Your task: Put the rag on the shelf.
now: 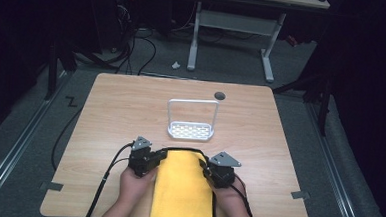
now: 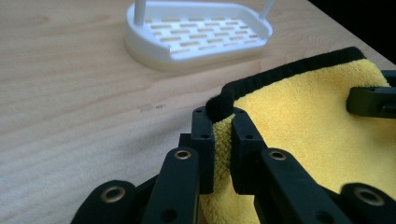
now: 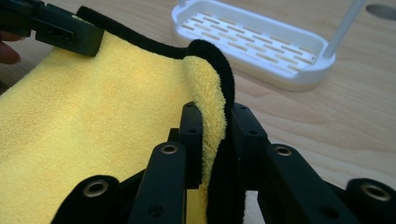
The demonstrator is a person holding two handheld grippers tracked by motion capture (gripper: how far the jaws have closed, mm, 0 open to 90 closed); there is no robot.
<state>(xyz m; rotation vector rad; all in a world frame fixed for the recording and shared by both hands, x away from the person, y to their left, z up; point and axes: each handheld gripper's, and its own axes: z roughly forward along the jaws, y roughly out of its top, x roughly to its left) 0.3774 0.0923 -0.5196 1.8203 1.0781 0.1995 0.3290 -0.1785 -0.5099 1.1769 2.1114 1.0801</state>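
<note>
High view: a yellow towel with black edging lies on the near edge of the wooden table; the left gripper and right gripper flank its far corners, with a white rack beyond. Left gripper view: the jaws pinch the towel's black-edged corner. Right gripper view: the jaws clamp the raised opposite corner, and the rack stands just beyond.

Probably lab, floor cables, desk frame
</note>
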